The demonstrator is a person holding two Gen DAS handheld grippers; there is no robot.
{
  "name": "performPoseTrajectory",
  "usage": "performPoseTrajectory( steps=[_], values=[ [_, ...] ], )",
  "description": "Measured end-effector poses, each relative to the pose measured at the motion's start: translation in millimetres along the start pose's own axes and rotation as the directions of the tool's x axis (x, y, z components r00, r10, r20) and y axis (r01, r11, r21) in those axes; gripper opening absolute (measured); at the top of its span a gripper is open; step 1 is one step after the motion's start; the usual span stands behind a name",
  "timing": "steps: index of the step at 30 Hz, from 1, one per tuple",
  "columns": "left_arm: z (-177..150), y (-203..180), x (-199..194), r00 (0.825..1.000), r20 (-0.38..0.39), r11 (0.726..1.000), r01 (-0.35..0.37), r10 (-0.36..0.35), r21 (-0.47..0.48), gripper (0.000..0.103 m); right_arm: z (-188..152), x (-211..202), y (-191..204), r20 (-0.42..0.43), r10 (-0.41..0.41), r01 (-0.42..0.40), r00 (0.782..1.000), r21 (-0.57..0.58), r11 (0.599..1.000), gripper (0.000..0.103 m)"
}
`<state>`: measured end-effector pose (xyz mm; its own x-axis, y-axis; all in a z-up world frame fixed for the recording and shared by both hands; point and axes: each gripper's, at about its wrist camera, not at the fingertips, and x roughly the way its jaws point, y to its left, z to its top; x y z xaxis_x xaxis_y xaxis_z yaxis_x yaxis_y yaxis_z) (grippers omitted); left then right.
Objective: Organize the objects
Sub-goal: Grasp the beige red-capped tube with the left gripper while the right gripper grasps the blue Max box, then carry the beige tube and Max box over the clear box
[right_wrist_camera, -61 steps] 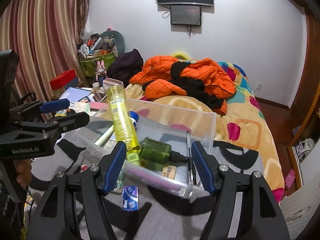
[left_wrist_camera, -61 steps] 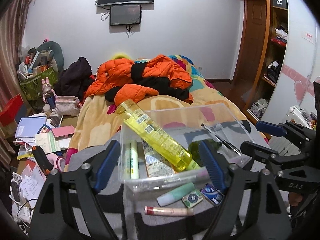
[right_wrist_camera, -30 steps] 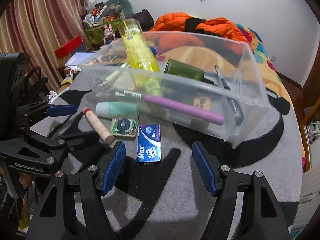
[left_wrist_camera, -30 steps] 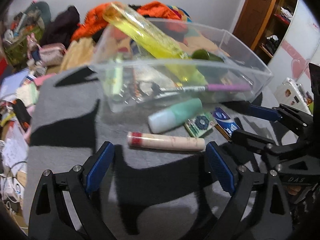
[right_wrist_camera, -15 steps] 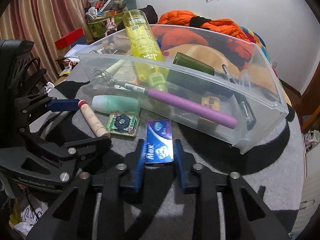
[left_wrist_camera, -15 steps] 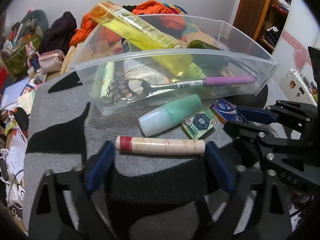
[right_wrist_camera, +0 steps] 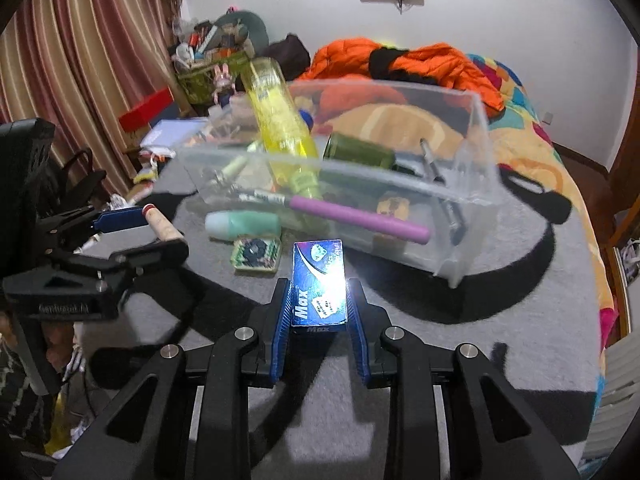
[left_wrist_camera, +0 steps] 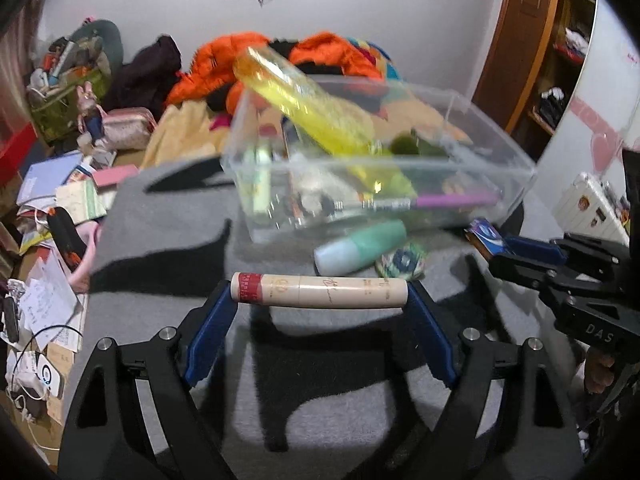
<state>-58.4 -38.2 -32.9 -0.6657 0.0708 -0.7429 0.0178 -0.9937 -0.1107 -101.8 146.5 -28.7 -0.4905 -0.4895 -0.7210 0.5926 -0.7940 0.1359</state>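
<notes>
Bin (right_wrist_camera: pixel 472 184) holds yellow bottle (right_wrist_camera: pixel 280 120), green bottle (right_wrist_camera: pixel 356 154), purple-handled tool (right_wrist_camera: pixel 360 216).

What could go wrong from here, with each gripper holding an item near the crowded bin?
1. The left gripper pinches the beige tube only by its two ends, so it could slip or pivot out.
2. The tall yellow bottle leans over the clear bin rim; dropping items in may topple it.
3. The right gripper holds the blue box by its rear part, so it could tilt.
</notes>
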Motion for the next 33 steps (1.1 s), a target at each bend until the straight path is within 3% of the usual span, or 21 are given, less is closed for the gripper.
performPoseTrajectory(
  steps=[12,20,33],
  values=[
    [56.9,-1.7,-22.2,0.988,0.151,1.000,0.010,-0.013,0.024,0.084,44.3,-34.2,-22.7,0.140,-0.064,0.060,0.988,0.034,0.998,0.025],
    [86.3,-5.8,10.9,0.993,0.115,0.999,-0.004,0.000,0.035,0.084,67.4,-10.9,-41.3,0.126,-0.090,0.084,0.988,0.055,0.995,0.025],
    [93.1,-18.3,42.4,0.997,0.080,0.996,-0.030,0.024,0.084,0.084,94.9,50.3,-42.4,0.046,-0.101,0.100,0.994,0.026,0.995,0.025]
  ],
)
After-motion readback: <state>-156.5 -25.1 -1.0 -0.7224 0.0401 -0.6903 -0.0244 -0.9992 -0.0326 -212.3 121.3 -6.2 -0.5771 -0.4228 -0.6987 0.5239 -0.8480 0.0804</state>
